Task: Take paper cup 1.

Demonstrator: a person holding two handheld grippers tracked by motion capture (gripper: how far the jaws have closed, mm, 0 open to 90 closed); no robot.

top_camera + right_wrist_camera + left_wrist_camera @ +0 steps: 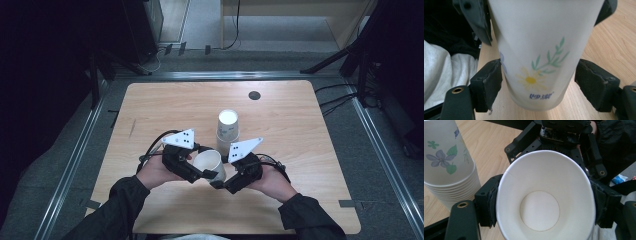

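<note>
white paper cup [544, 200] sits clamped in left gripper [207, 172] fingers; right gripper [218, 184] fingers flank its base, apart.

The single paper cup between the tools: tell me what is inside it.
The paper cup looks empty: white walls and a bare round bottom. The far rim hides nothing much; its outside is covered from this view.

The stack of paper cups [228, 129] stands just beyond the held paper cup [210, 164], so passage straight forward is blocked. To either side of the stack, and beyond it up to the dark round cap [254, 95], bare wooden table [150, 110] is left free.
</note>
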